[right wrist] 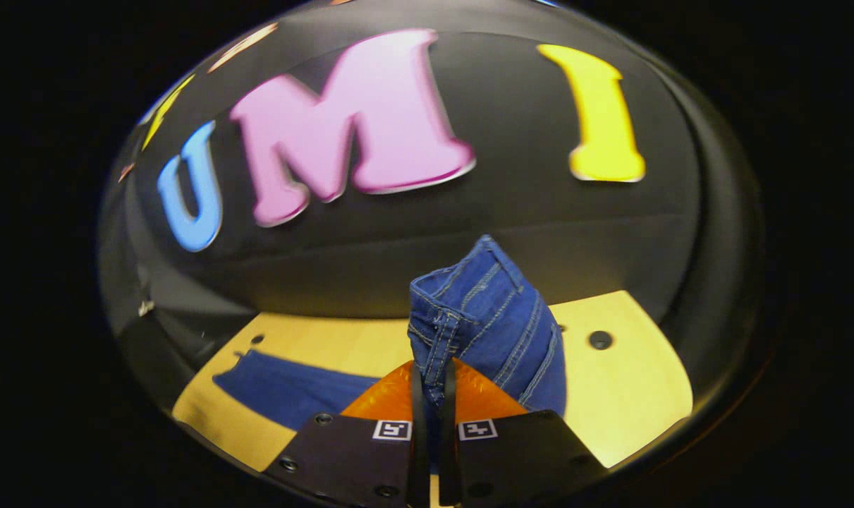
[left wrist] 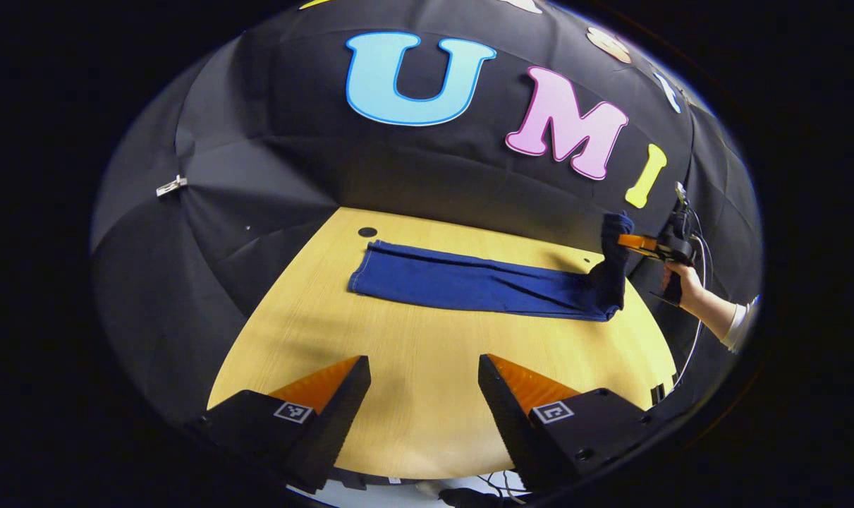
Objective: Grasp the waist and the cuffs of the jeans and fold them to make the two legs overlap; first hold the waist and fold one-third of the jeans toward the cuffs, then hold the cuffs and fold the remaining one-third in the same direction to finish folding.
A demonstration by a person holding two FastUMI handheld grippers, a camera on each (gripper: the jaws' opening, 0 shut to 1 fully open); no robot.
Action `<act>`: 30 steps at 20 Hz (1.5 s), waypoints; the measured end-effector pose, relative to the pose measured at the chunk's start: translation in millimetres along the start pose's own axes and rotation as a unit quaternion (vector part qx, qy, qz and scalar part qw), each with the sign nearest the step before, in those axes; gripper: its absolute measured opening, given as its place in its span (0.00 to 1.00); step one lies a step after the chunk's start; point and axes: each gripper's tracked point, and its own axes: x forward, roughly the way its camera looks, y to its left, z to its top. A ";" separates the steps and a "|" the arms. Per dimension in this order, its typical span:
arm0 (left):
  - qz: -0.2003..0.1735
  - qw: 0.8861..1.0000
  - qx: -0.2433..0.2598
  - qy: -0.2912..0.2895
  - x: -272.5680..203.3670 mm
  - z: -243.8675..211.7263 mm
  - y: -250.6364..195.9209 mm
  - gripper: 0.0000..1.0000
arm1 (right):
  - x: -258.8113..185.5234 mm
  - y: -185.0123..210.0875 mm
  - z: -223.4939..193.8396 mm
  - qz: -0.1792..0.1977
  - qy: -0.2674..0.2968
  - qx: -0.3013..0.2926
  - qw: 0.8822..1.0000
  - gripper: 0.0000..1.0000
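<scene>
A: Right gripper (right wrist: 432, 395)?
B: Clamped tight on the waist of the jeans (right wrist: 486, 317), lifted off the table (right wrist: 631, 395); seen across the booth too, in a hand (left wrist: 684, 282).
A: Left gripper (left wrist: 423, 395)?
B: Spread wide, nothing held, hovering over bare wood.
A: Rest of the jeans?
B: Stretched flat along the far side, cuffs (left wrist: 363, 271) down.

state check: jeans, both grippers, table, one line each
jeans: legs overlapped, lying flat along the table; waist end lifted off the table, bunched upright.
right gripper: shut on the waist end, both fingers pressing denim; held by a hand.
left gripper: open, holding nothing, above the near table edge, apart from the jeans.
table: wooden top, bearing the flat part of the jeans.
</scene>
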 end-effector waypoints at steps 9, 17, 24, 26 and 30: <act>-0.025 0.993 -0.097 0.062 31.3 -6.0 13.7 0.97 | 0.0 35.3 -109.1 0.064 0.167 0.024 0.984 0.10; -0.034 0.978 -0.093 0.184 203.2 69.1 48.8 0.97 | -118.2 12.3 -17.8 0.210 0.114 0.074 0.968 0.75; 0.053 0.951 0.066 0.296 332.4 76.3 112.2 0.98 | -153.8 -80.4 12.8 0.136 0.109 0.095 0.980 0.75; 0.064 0.946 0.064 0.311 348.6 64.9 118.0 0.97 | -156.6 -95.3 16.0 0.124 0.109 0.101 0.981 0.75; 0.051 0.941 0.082 0.324 366.7 51.5 112.9 0.96 | -153.5 -109.5 0.2 0.114 0.141 0.096 0.979 0.75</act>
